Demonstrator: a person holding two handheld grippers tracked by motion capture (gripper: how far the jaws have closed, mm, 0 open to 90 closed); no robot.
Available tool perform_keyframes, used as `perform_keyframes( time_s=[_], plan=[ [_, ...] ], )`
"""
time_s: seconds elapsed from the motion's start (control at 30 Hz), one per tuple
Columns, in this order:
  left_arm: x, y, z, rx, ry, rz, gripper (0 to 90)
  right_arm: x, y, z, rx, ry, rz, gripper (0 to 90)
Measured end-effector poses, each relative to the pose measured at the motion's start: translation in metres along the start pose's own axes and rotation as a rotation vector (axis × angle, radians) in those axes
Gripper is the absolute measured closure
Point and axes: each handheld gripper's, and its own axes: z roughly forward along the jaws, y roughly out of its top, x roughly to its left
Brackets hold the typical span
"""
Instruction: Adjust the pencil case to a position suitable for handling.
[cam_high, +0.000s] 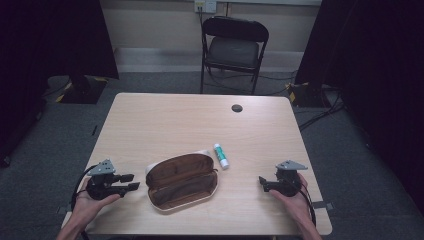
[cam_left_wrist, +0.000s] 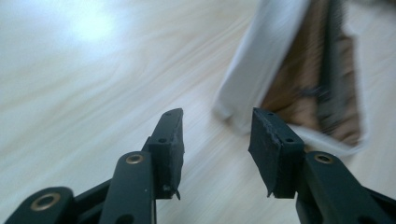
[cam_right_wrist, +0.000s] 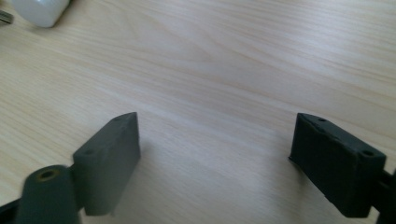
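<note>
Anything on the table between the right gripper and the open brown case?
No. In the high view, only bare tabletop separates the right gripper from the open brown case; the glue stick lies farther back, beside the case.

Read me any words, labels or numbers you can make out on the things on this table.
None can be read.
Glue stick: its green and white label is too small to read.
Open brown pencil case: no print shows.
</note>
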Motion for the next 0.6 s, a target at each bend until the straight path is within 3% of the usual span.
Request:
perform_keyframes(
  time_s=[0.1, 0.2, 0.3, 0.47, 0.6],
  plan=[
    [0.006, -0.005, 0.008, 0.049, 0.046, -0.013, 47.4, 0.007, 0.002, 0.0, 0.005, 0.023, -0.014, 21.2],
    [0.008, -0.007, 0.015, 0.082, 0.074, 0.009, 45.1, 0.013, 0.006, 0.0, 0.006, 0.072, -0.007, 28.0],
    [0.008, -0.007, 0.017, 0.088, 0.097, 0.022, 40.1, 0.021, 0.012, -0.001, 0.014, 0.114, -0.012, 33.8],
    [0.008, -0.008, 0.022, 0.105, 0.185, 0.031, 20.7, 0.03, 0.024, -0.001, 0.015, 0.171, -0.051, 39.6],
    [0.012, -0.01, 0.024, 0.086, 0.196, 0.026, 15.3, 0.034, 0.032, 0.003, 0.027, 0.198, -0.069, 44.2]
  ],
)
